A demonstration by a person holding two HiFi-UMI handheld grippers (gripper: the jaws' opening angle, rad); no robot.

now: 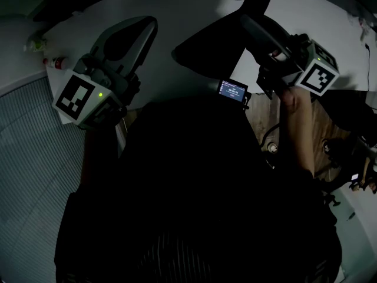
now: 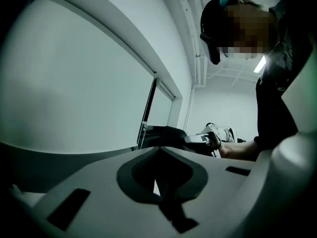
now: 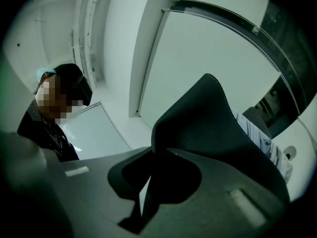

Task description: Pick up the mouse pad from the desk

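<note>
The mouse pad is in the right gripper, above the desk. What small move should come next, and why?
Probably keep the right gripper shut and raise it a little. Its jaws pinch the mouse pad near one edge only, and in the head view the pad hangs over the white desk. The left gripper is shut and empty, so it gives no support.

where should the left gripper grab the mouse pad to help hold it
Probably the free end of the mouse pad, away from the right gripper pinching its other edge. Come in from the left with the left gripper, jaws astride the thin sheet.
</note>
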